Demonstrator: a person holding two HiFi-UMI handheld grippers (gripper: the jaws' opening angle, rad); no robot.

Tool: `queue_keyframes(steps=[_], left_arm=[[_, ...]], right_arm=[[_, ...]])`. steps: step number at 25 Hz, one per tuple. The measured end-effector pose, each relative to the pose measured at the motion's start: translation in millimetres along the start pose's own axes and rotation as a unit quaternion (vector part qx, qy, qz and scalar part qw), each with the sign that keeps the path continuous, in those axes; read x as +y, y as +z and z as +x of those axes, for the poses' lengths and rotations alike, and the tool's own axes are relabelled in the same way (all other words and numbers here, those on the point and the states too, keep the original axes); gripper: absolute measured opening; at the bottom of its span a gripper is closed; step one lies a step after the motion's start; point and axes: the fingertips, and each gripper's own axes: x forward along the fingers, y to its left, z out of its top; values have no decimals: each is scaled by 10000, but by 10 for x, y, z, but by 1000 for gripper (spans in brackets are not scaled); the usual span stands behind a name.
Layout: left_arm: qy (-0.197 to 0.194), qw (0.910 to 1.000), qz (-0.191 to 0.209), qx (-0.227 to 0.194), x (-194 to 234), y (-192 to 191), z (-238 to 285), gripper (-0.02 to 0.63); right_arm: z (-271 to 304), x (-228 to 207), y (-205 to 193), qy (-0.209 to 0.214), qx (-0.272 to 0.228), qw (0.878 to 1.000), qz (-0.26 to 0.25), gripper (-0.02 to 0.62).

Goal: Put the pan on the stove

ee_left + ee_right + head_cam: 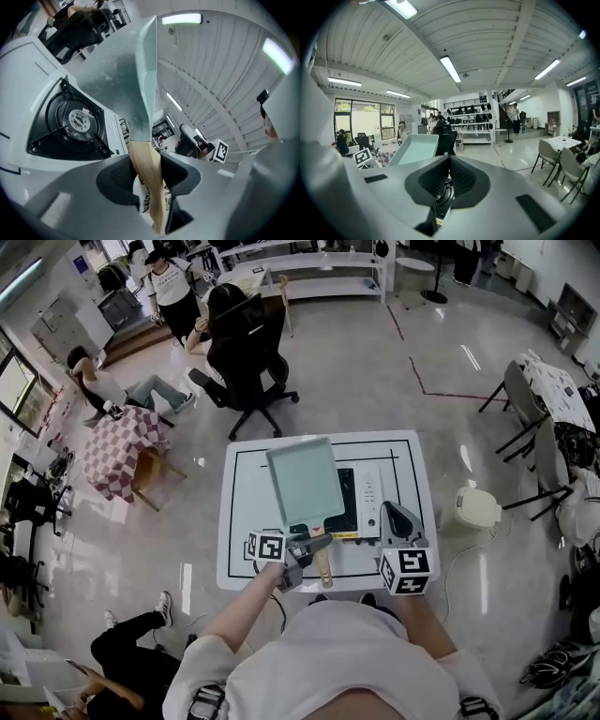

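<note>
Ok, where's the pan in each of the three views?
Head view: pan at the centre of the picture.
Left gripper view: pan at upper centre, its handle running down between the jaws.
Right gripper view: pan left of centre, beyond the jaws.
Shared landmark: black office chair.

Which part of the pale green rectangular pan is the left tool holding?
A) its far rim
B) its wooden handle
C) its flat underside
B: the left gripper's jaws clamp the light wooden handle of the pale green rectangular pan.
</note>
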Motion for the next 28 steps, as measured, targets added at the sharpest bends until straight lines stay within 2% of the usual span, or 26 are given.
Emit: queue_keyframes(steps=[3, 6, 10, 15, 19, 28], left_arm=[[-290, 9983, -424, 274, 86, -39, 78, 147], [-411, 9952, -673, 587, 191, -111, 147, 149], [-649, 9879, -1060, 931, 268, -198, 246, 149], [-760, 9796, -1509, 1083, 383, -273, 338, 152], [-919, 9674, -2096, 1080, 440, -322, 376, 152], [-618, 9655, -2191, 1264, 786, -393, 346, 158]], right_arm=[[40, -4, -16, -18, 38, 10000, 0, 8], [63, -14, -46, -28, 84, 10000, -6, 8], [82, -54, -68, -69, 152, 9999, -41, 8], [93, -111, -55, -126, 202, 9997, -77, 8], [111, -155, -71, -151, 245, 9995, -104, 8], [179, -140, -135, -51, 354, 9993, -52, 8]])
